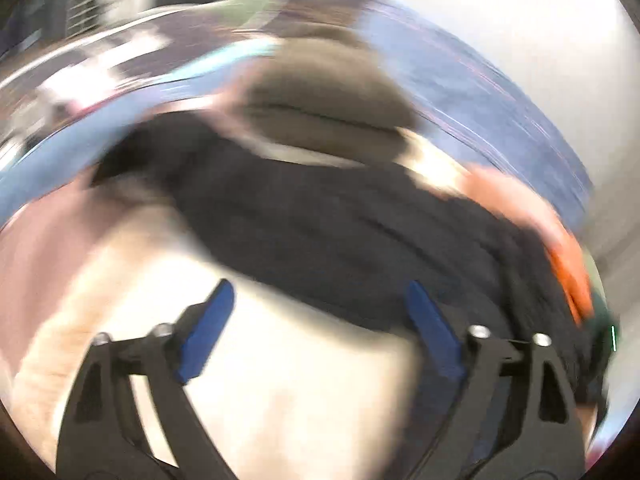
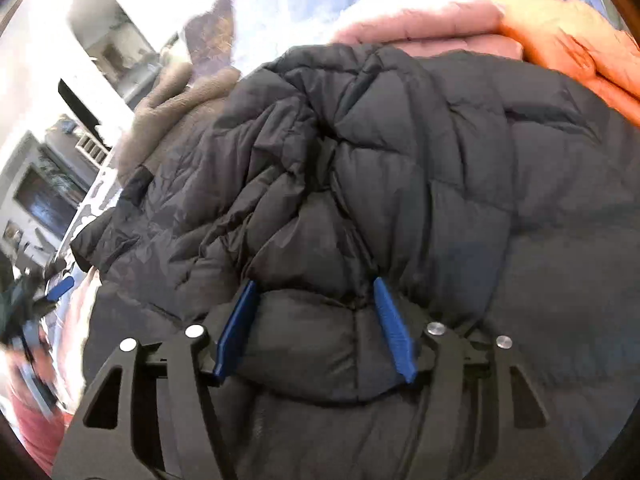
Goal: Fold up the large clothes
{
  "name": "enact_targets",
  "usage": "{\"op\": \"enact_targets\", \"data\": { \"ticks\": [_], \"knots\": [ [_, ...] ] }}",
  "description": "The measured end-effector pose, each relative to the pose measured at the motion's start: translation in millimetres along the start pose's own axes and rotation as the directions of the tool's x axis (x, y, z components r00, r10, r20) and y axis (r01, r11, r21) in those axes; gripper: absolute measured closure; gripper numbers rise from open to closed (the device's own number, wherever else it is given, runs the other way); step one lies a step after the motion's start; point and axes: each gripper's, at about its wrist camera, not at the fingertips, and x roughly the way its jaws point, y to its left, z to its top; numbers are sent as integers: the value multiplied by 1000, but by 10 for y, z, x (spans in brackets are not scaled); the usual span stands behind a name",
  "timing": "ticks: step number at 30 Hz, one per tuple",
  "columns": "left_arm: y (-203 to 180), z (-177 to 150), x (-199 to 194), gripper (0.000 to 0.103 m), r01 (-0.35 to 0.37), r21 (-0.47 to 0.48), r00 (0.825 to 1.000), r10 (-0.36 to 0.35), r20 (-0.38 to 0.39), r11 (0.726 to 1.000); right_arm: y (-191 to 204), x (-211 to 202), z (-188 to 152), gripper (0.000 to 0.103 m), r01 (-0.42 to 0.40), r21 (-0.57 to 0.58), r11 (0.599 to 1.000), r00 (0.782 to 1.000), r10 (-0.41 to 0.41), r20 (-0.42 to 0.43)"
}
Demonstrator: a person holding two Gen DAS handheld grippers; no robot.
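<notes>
**Black puffer jacket bunched between the right claw's pads; left claw wide and empty**

Left wrist view: the picture is heavily smeared. The left claw (image 1: 320, 292) stands spread wide, its two blue pads (image 1: 208, 328) well apart, with nothing between them, over a pale, washed-out surface whose nature cannot be told. Just ahead of the pad tips lies the black puffer jacket (image 1: 340, 232), stretching across the view from ahead-left of the claw to its right. Beyond the jacket sits a brown fleece garment (image 1: 320, 88), and further on a blue patterned cover (image 1: 472, 92). To the right of the claw, past the jacket's far edge, a pink garment (image 1: 508, 196) runs into an orange garment (image 1: 572, 280).

Right wrist view: this one is sharp. The right claw (image 2: 314, 284) is partly open, and a bulging fold of the black puffer jacket (image 2: 440, 168) fills the gap between the blue pads (image 2: 236, 328). The quilted fabric swells right up to both inner faces; whether the pads press on it or only flank it cannot be told. The jacket lies crumpled ahead of the claw and spreads smooth to its right. Ahead and to the left, the brown fleece garment (image 2: 176, 100) shows past the jacket's edge. Straight ahead beyond the jacket is the pink garment (image 2: 420, 24), with the orange garment (image 2: 568, 36) to its right. At far left, blurred, a blue pad of the left claw (image 2: 60, 287) shows.
</notes>
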Motion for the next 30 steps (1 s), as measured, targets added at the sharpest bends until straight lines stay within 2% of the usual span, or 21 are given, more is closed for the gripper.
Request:
{"op": "enact_targets", "data": {
  "ticks": [1,3,6,9,11,12,14,15,16,18,19,20,22,24,26,28,29,30],
  "knots": [
    [269,100,21,11,-57,-84,998,58,10,995,10,-3,-2,41,4,-4,1000,1000,-4,6],
    [621,274,100,10,-92,-179,995,97,20,980,49,-14,-59,41,23,-24,999,1000,-23,13],
    [892,506,279,9,-137,-265,989,147,18,954,154,31,-100,40,59,-62,996,998,-58,28],
    [1216,726,481,8,-96,-392,994,110,13,915,217,82,-100,37,71,-82,994,997,-68,39],
    [1393,825,626,8,-49,-488,998,59,5,871,245,106,-89,37,70,-83,994,997,-67,44],
    [1493,866,660,12,-8,-543,999,26,26,840,251,111,-84,36,69,-82,994,997,-65,46],
    [1441,886,657,38,54,-588,997,-11,77,807,249,114,-83,36,63,-79,995,997,-59,48],
    [1410,918,617,65,92,-592,994,-38,103,801,242,115,-94,35,60,-78,995,997,-56,49],
    [1332,1002,563,81,126,-571,990,-64,127,811,199,83,-115,35,57,-77,995,997,-53,51],
    [1010,1170,374,91,113,-465,985,-38,168,878,201,92,-104,35,57,-77,995,997,-53,52],
    [729,1309,239,92,99,-358,977,-22,213,929,190,84,-114,34,58,-78,995,997,-54,54],
    [415,1366,90,92,101,-255,967,-35,252,962,183,79,-119,34,61,-79,995,997,-56,54],
    [-216,1385,-159,92,142,-65,946,-116,303,988,173,63,-130,34,66,-84,994,997,-62,55],
    [-869,1282,-385,92,218,113,919,-243,311,969,174,54,-131,34,65,-83,994,997,-60,56],
    [-1584,1018,-561,91,297,295,889,-375,261,908,169,46,-133,34,53,-74,996,997,-49,60],
    [-2272,625,-607,81,329,461,876,-449,178,824,120,-10,-144,34,28,-46,999,997,-25,75],
    [-2506,439,-588,60,332,517,874,-463,145,789,81,-51,-158,34,16,-28,999,996,-14,84],
    [-2684,274,-551,33,334,558,875,-470,116,759,30,-110,-172,34,-4,1,1000,995,4,95]
  ]
}}
